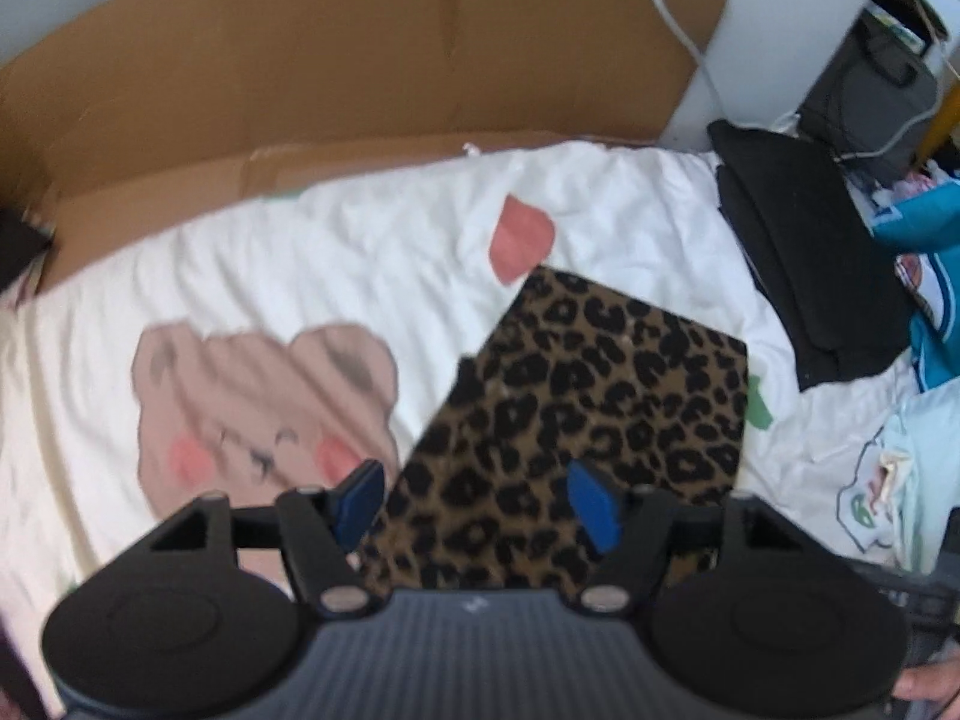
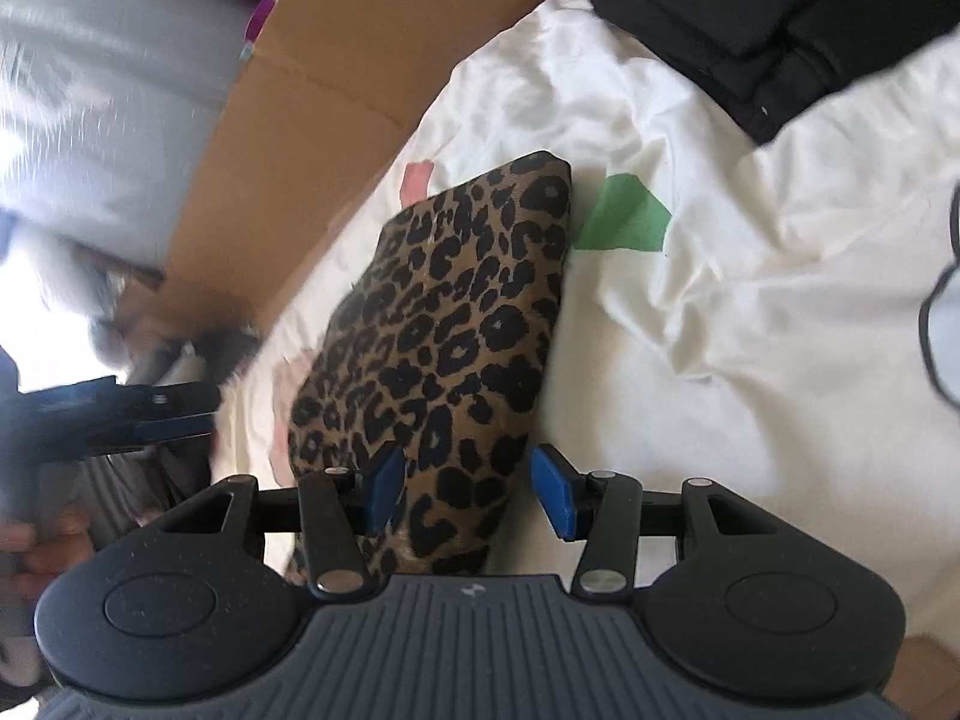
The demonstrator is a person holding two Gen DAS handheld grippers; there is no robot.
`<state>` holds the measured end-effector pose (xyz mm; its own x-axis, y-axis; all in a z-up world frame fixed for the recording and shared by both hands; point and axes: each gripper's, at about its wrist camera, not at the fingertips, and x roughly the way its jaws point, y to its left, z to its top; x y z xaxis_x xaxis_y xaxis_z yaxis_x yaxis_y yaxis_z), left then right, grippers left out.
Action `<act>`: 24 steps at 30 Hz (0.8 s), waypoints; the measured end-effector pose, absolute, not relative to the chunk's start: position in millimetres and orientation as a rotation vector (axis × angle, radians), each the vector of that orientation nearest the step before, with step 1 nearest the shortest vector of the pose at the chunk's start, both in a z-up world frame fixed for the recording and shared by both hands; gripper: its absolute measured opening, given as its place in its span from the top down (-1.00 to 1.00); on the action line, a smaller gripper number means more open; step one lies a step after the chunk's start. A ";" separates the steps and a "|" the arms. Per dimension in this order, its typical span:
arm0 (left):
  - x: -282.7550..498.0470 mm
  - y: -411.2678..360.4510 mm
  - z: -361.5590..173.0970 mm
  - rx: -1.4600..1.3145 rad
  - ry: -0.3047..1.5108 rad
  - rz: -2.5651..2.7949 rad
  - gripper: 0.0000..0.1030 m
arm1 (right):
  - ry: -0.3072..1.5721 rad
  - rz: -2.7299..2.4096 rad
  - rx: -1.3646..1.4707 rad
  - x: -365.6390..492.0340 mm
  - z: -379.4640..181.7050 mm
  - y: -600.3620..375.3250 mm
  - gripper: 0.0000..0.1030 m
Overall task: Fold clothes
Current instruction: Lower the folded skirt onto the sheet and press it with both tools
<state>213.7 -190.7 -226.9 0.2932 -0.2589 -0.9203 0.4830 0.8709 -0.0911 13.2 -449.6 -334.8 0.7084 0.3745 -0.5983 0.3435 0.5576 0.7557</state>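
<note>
A bed covered by a white sheet printed with a pink bear. On it lie a folded leopard-print cloth, folded black clothes and a teal garment at the edge.

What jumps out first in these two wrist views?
The folded leopard-print garment lies flat on the white bedsheet, right ahead of both grippers. Beside it on the sheet sits a big pink-brown bear print, with a brown cardboard sheet standing behind the bed. The left gripper hangs open above the garment's near edge; the right gripper is open over its near end, pads not pressing it.
</note>
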 end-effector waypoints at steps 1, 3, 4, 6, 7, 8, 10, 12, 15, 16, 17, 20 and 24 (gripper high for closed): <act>216.8 -190.8 -232.7 0.221 1.171 -0.520 -0.56 | 0.815 0.019 1.021 12.7 -336.2 -448.6 -0.06; 222.9 -191.0 -246.2 0.226 1.171 -0.565 -0.63 | 0.819 0.012 1.026 13.4 -338.5 -445.9 -0.06; 226.2 -191.0 -254.0 0.230 1.169 -0.592 -0.63 | 0.822 0.008 1.028 14.4 -339.8 -444.9 -0.06; 232.2 -191.0 -267.8 0.241 1.154 -0.631 -0.63 | 0.825 -0.001 1.040 16.7 -343.1 -443.3 -0.06; 235.0 -189.8 -274.8 0.246 1.148 -0.641 -0.63 | 0.827 -0.003 1.055 18.5 -345.9 -442.7 -0.06; 238.7 -187.7 -283.0 0.244 1.154 -0.643 -0.63 | 0.830 -0.003 1.066 20.8 -348.6 -442.1 -0.06; 248.1 -181.9 -299.1 0.203 1.203 -0.640 -0.62 | 0.836 -0.008 1.074 26.5 -352.8 -439.3 -0.06; 255.8 -175.7 -311.8 0.138 1.246 -0.655 -0.61 | 0.845 -0.015 1.077 32.3 -357.1 -436.3 -0.06; 260.6 -173.7 -324.1 0.083 1.278 -0.715 -0.61 | 0.869 -0.023 1.094 39.9 -365.8 -432.6 -0.06; 261.5 -174.0 -326.8 0.073 1.284 -0.733 -0.61 | 0.877 -0.024 1.093 41.8 -367.9 -431.7 -0.06; 262.2 -174.2 -329.0 0.063 1.289 -0.750 -0.61 | 0.884 -0.025 1.091 43.6 -369.8 -430.9 -0.06; 263.4 -174.7 -333.8 0.044 1.298 -0.798 -0.58 | 0.885 -0.017 1.119 45.2 -373.2 -432.3 -0.03; 264.6 -173.2 -340.7 0.026 1.324 -0.822 -0.58 | 0.876 -0.006 1.160 46.8 -376.4 -435.5 0.19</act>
